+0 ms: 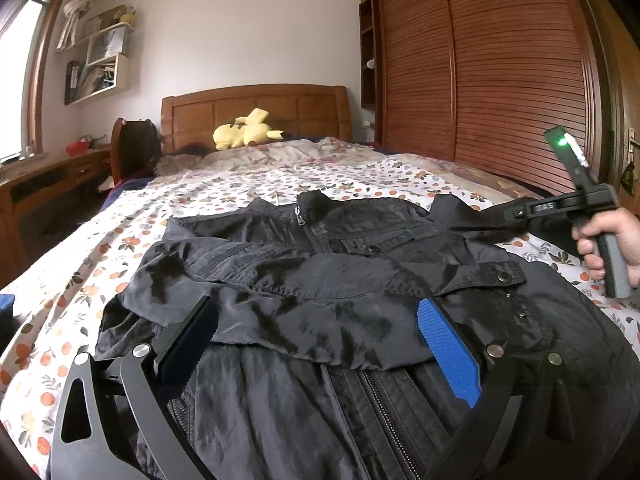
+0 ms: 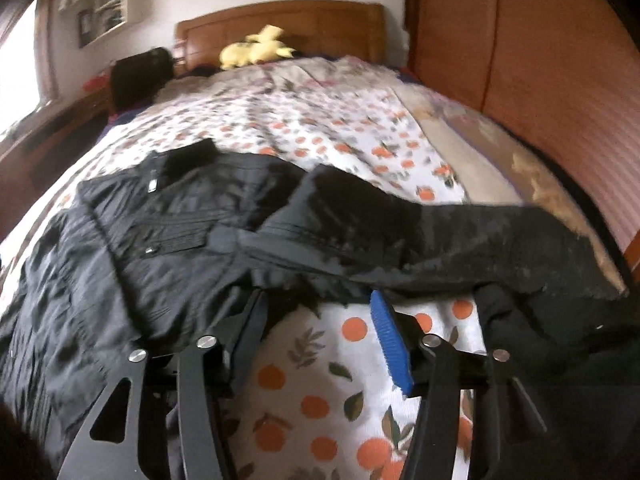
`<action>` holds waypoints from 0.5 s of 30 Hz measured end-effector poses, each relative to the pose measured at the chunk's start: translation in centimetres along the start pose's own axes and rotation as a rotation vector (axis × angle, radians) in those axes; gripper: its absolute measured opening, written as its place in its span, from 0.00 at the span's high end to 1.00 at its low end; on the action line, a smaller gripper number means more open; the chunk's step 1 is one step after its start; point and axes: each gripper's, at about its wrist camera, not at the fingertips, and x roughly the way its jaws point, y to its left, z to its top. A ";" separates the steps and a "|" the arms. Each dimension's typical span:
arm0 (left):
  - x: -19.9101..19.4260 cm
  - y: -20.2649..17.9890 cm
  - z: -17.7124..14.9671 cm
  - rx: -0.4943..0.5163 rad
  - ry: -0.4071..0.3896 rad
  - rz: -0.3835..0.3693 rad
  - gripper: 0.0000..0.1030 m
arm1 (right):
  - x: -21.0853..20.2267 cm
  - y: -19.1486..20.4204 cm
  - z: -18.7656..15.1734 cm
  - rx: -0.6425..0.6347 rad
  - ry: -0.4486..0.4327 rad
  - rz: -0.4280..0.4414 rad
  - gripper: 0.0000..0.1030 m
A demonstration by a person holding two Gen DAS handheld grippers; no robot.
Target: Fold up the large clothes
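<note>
From the left wrist camera, a black jacket (image 1: 320, 280) is lying front-up across the near part of the bed (image 1: 240, 188), its collar pointing toward the headboard (image 1: 256, 114) and its hem running off the near edge under the camera. One sleeve (image 1: 280, 280) is lying folded across the chest, probably the first fold, bringing the bulk inward. The left gripper (image 1: 316, 344) is hovering low over that folded sleeve with its jaws spread wide and nothing pinched between them; the fabric is simply lying under and between the pads, so it looks to be steadying or waiting rather than gripping. At the right edge of the bed a hand (image 1: 612, 240) is gripping the handle of the other tool beside the jacket's far shoulder.

From the right wrist camera, which is blurred, the right gripper (image 2: 320, 336) is pointing down at the bedsheet (image 2: 320, 380) just short of the jacket's other sleeve (image 2: 440, 236), which is stretching out toward the bed's right edge. Its jaws are standing fairly wide and empty, the sleeve's edge lying just beyond the tips. That spread suits taking the sleeve next, to my eye. A yellow plush toy (image 2: 256, 50) is resting by the headboard, well apart from the work.
</note>
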 end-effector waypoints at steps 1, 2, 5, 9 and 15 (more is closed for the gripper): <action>0.0 0.0 0.0 0.000 0.000 0.000 0.03 | 0.7 -0.5 0.1 0.026 0.011 -0.006 0.40; 0.0 0.0 0.0 0.000 -0.001 -0.001 0.03 | 1.3 -0.9 0.1 0.045 0.021 -0.009 0.38; 0.0 0.0 0.0 -0.001 -0.002 -0.003 0.03 | 2.7 -1.9 0.1 0.100 0.050 -0.014 0.34; 0.1 -0.1 0.0 -0.001 0.001 -0.011 0.03 | 4.0 -3.3 0.2 0.190 0.067 -0.004 0.32; 0.1 0.0 0.0 -0.004 0.003 -0.017 0.03 | 5.3 -5.3 0.1 0.332 0.106 0.011 0.32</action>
